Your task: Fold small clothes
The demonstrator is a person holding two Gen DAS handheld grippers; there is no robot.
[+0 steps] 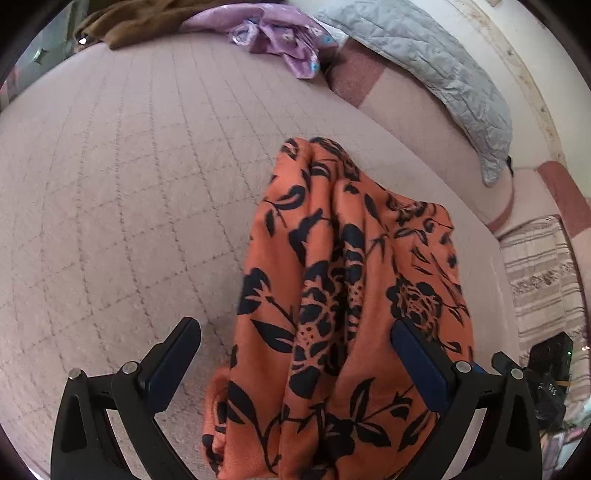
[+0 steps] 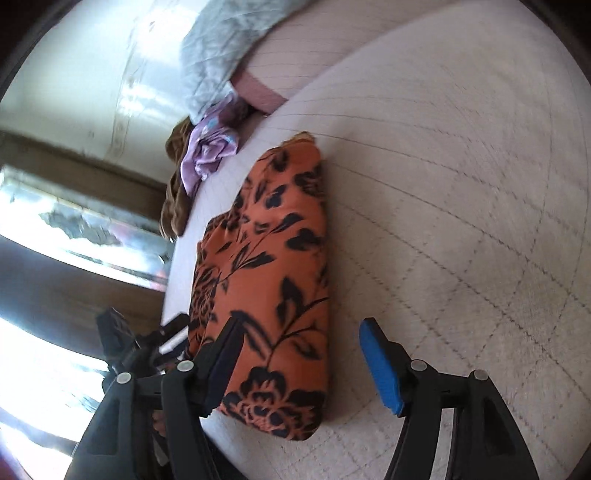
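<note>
A: left hand-held gripper (image 1: 295, 350) status?
B: Spread wide. Orange floral garment (image 1: 343, 314) sits bunched in the gap, running from 6 toward 12 in the left wrist view. Cloth drapes over the tip of the finger at 4 o'clock; the finger at 8 o'clock (image 1: 173, 358) is off the cloth, over bare bedspread (image 1: 110, 184). No pinch.
A: right hand-held gripper (image 2: 301, 350)?
B: Also spread wide. Blue pad (image 2: 380, 369) at 4 o'clock is apart from the fabric. The dark finger at 7 o'clock overlaps the garment's edge; contact unclear.
A: garment location?
B: On the bed, folded into a thick strip.
A: other stuff?
B: Purple garment (image 1: 280, 40) at 12 o'clock, brown cloth (image 1: 140, 26) at 11, grey quilted pillow (image 1: 436, 74) at 1–2.
</note>
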